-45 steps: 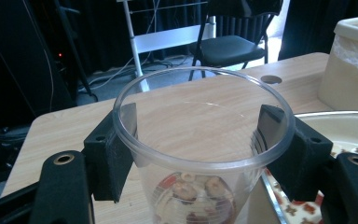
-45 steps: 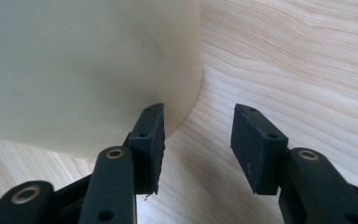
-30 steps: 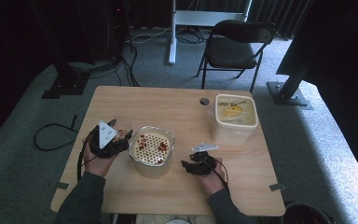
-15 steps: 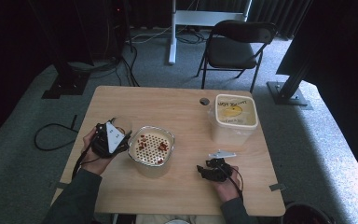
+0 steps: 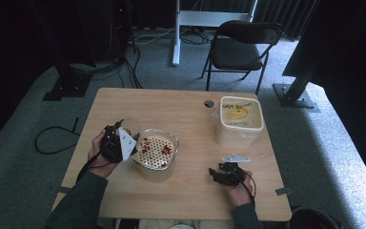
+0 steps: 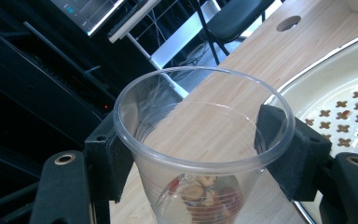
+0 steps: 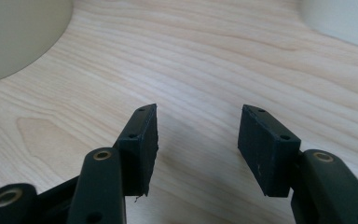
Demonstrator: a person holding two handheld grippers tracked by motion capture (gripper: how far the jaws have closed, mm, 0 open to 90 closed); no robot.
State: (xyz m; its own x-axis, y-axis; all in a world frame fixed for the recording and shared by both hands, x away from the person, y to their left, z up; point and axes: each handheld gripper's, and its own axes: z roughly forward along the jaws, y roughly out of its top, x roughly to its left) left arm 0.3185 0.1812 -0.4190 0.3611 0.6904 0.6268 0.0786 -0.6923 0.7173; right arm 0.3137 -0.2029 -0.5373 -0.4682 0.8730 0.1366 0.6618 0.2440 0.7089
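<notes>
Clear plastic cup (image 6: 200, 149), gripped by the left gripper (image 6: 200, 154), is the thing in hand: the two black jaws press on its opposite walls just under the rim, one on each side, so the jaws stand as far apart as the cup is wide and no farther. In the left gripper view the cup's open mouth faces up and toward the camera, its long axis running along the jaws and leaning a little away, and some brown and red bits lie in its bottom. From the high view the left gripper (image 5: 117, 143) sits at the left of the wooden table (image 5: 181, 102), held just beside the white strainer bowl (image 5: 155, 155), whose perforated insert carries a few red pieces; the cup itself is hard to make out from up there. In the left gripper view the bowl's rim passes close to the right-hand jaw, though whether they touch I cannot tell. The right gripper (image 7: 198, 149) has just been opening; its jaws are apart at a middling gap with nothing between them, only bare tabletop beyond. In the high view it (image 5: 226, 172) is low over the near right part of the table, in front of the lidded white tub (image 5: 238, 121) and well apart from the bowl.
</notes>
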